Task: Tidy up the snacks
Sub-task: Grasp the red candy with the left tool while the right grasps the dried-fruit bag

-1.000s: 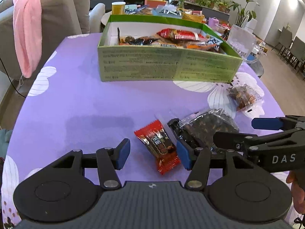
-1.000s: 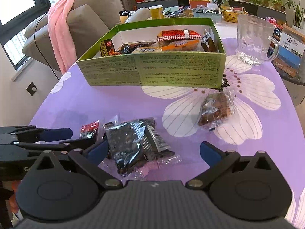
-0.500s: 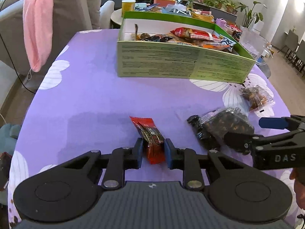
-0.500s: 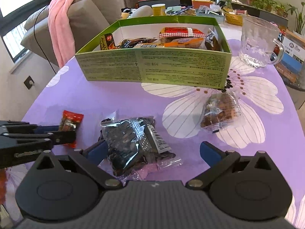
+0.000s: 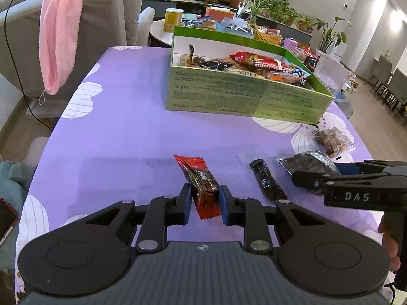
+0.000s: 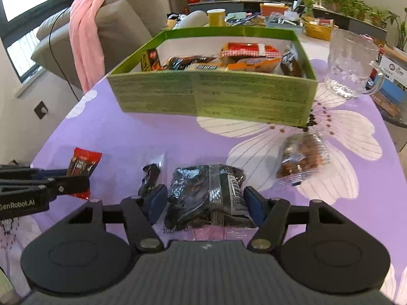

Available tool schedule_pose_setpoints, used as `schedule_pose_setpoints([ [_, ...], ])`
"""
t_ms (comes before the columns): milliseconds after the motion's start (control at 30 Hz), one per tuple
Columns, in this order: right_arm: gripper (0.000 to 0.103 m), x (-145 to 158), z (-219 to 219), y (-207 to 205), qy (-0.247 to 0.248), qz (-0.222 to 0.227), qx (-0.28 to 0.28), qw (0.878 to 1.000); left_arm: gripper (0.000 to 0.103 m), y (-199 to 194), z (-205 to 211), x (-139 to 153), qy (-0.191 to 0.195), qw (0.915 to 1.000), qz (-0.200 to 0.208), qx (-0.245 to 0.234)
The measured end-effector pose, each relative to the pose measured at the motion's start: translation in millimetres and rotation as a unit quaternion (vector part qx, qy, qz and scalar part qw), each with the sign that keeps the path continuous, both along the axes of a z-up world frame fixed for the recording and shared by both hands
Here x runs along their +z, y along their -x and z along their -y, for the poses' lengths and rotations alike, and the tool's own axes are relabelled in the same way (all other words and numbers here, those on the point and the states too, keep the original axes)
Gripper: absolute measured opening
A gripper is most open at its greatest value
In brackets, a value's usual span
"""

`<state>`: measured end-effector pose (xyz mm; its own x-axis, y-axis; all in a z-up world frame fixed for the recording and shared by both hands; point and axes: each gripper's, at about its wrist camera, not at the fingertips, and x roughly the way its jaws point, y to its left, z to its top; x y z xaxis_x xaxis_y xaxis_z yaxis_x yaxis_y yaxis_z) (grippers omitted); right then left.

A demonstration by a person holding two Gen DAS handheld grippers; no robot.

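Snacks are lying loose on the purple surface (image 5: 122, 137) short of the green box (image 5: 244, 96), which is already holding several packets. The left tool (image 5: 203, 200) is gripping a red snack bar (image 5: 201, 180) between its pads. The right tool (image 6: 206, 200) is closing its jaws around a dark snack bag (image 6: 206, 193), the pads looking just shy of pressing it. A slim dark packet (image 5: 267, 180) and a clear-wrapped brown snack (image 6: 300, 160) are waiting nearby. Picking-up appears to be the step in hand; next, each tool likely needs a firm hold, a lift, then carrying over the box wall.
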<state>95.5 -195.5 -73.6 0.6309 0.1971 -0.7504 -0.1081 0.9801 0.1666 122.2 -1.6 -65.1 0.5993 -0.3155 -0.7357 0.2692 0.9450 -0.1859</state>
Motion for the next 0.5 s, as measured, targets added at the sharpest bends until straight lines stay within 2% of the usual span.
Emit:
schedule_pose_setpoints([
  [200,0.063,17,4,4,-0.009,0.024,-0.009,1.0,0.021,2,1,7,0.009,0.9999,0.011,-0.005],
  [367,0.063,20,1,4,0.011,0.026,-0.004,1.0,0.021,2,1,9,0.01,0.9999,0.012,-0.005],
  [400,0.066,19,1,4,0.016,0.022,-0.005,1.0,0.021,2,0,8,0.011,0.9999,0.011,-0.003],
  [467,0.085,15,1,7,0.025,0.018,-0.005,1.0,0.021,2,-1,6,0.011,0.9999,0.008,-0.001],
  [500,0.087,14,1,10,0.033,0.022,-0.001,0.999,0.021,1,-1,6,0.01,0.9999,0.007,0.0],
])
